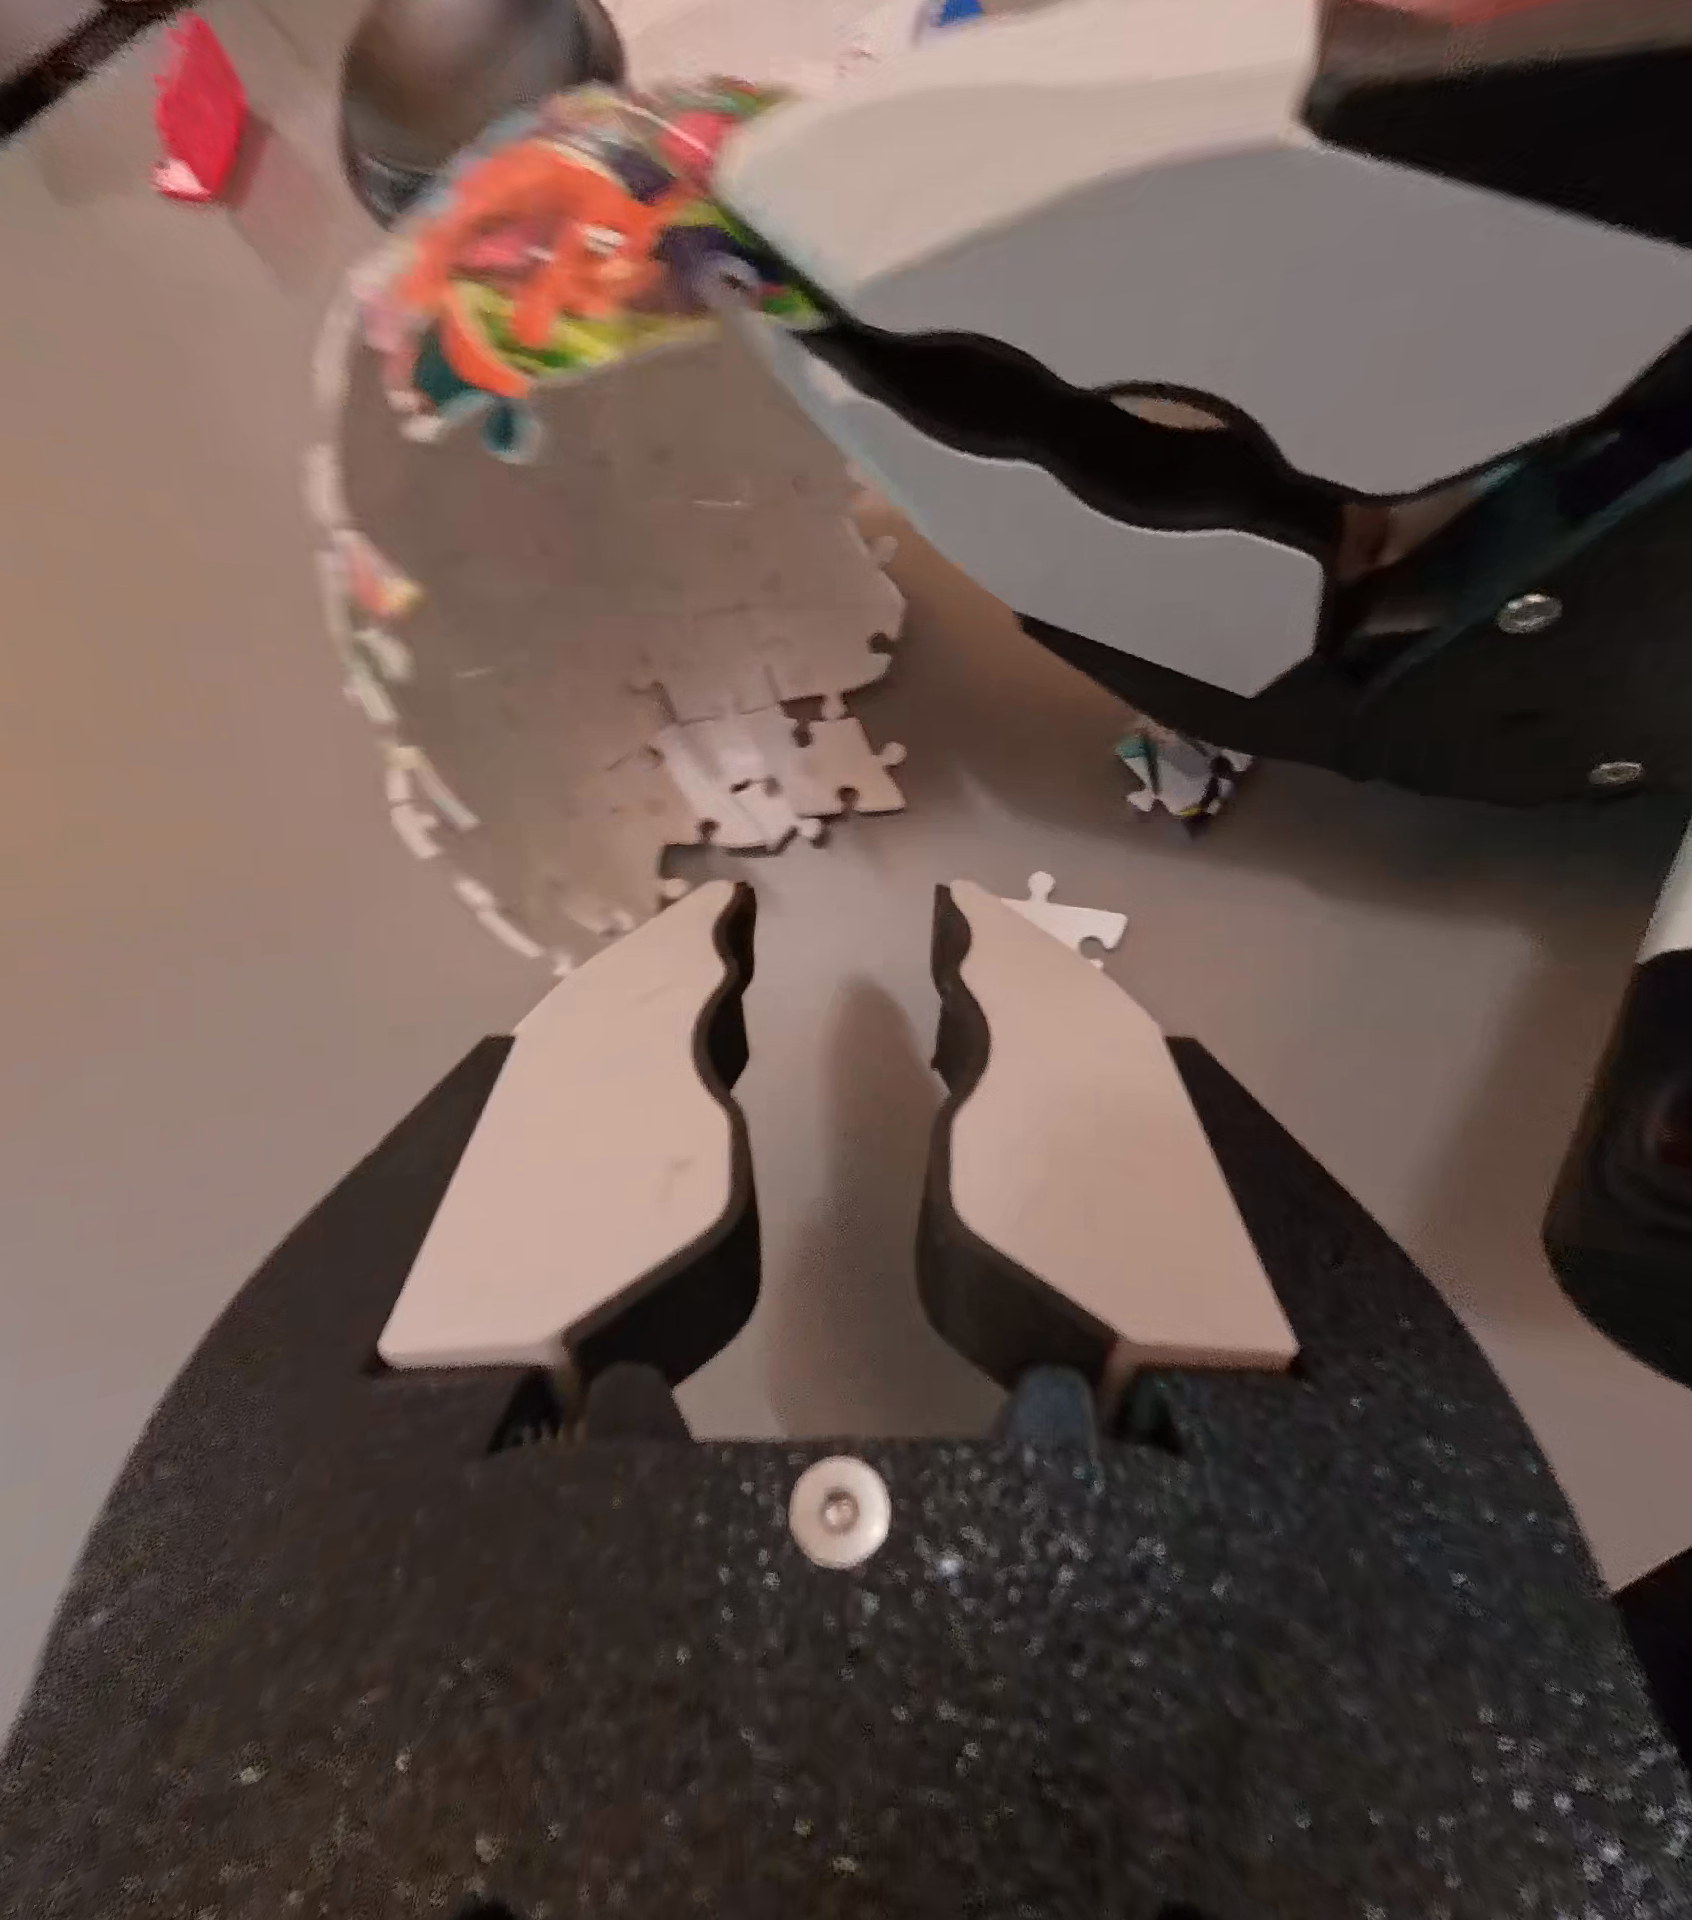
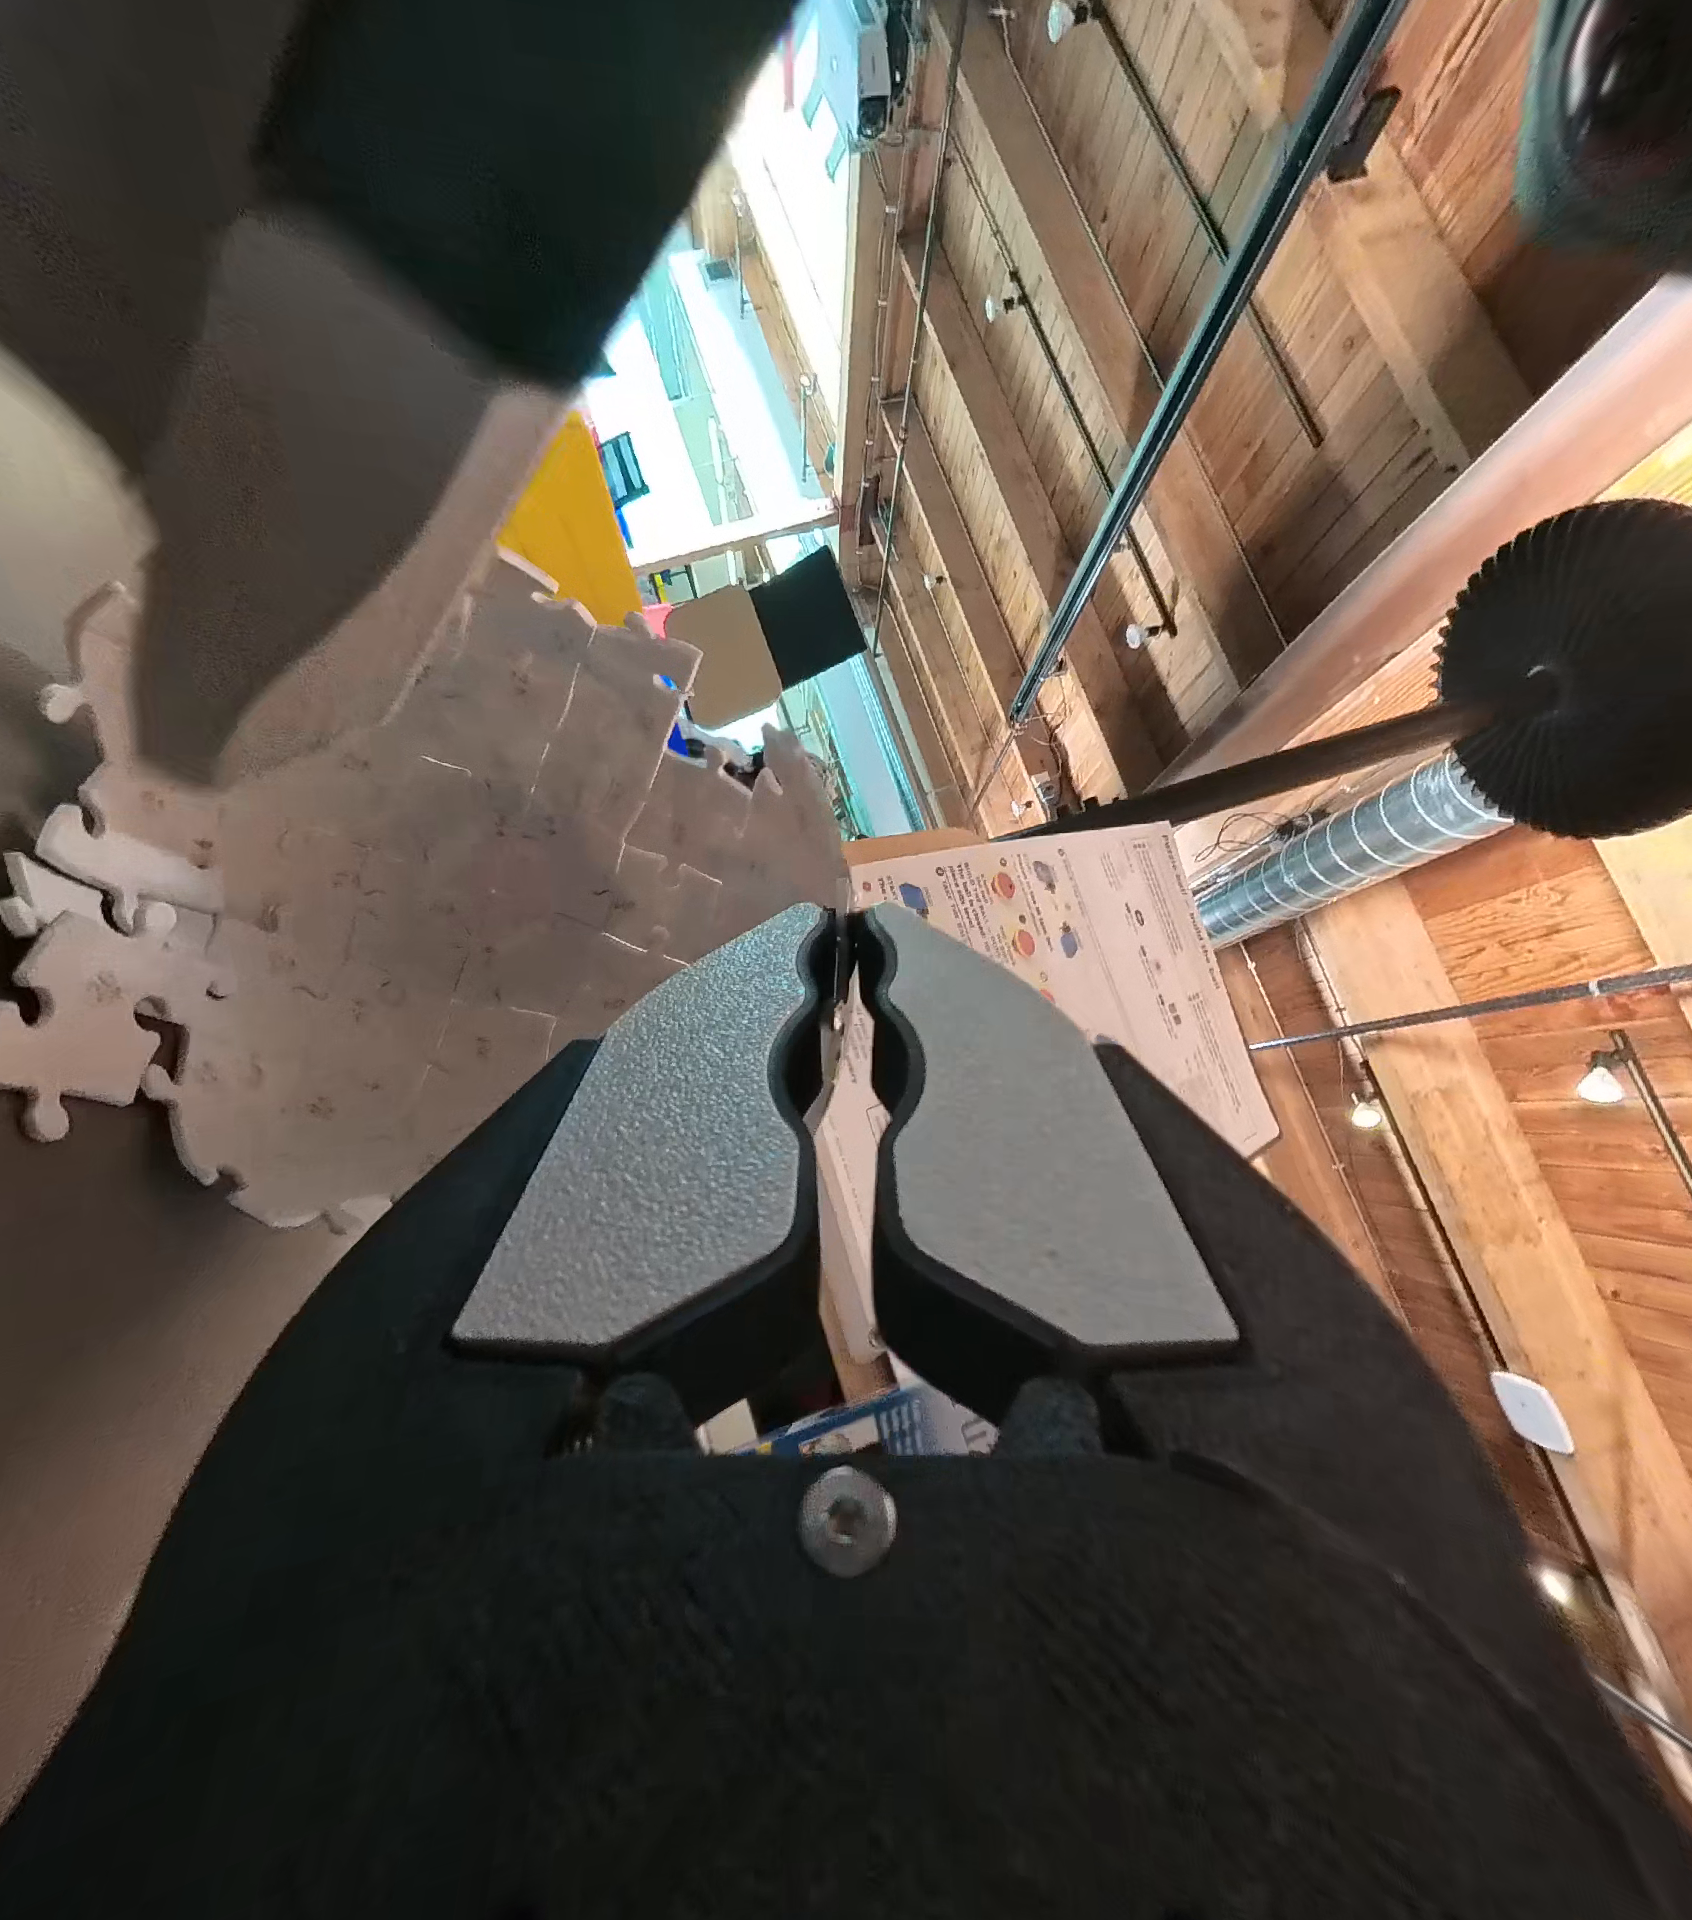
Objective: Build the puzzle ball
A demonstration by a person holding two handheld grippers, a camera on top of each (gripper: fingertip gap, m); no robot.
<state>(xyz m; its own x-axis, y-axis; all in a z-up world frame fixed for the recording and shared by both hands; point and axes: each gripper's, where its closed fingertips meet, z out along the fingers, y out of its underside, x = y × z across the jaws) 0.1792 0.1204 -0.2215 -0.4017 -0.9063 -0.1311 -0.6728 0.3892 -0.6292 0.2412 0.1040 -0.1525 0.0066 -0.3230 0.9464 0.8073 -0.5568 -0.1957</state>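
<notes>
The partly built puzzle ball is a curved shell, grey inside and brightly coloured outside, held off the grey table. My right gripper reaches in from the upper right and is shut on the shell's upper rim. In the right wrist view it pinches the thin edge, with the grey inside of the shell to its left. My left gripper is open and empty just below the shell's lower edge. One of its fingers shows blurred against the shell.
A white loose piece lies by my left gripper's right fingertip. A coloured loose piece lies under the right gripper. A red object and a dark round object stand at the back. A printed sheet shows beyond. The grippers' ends are close to 9 centimeters from one another. The white loose piece is closer to my left gripper, around 6 centimeters from its tips; the right tips are 15 centimeters off.
</notes>
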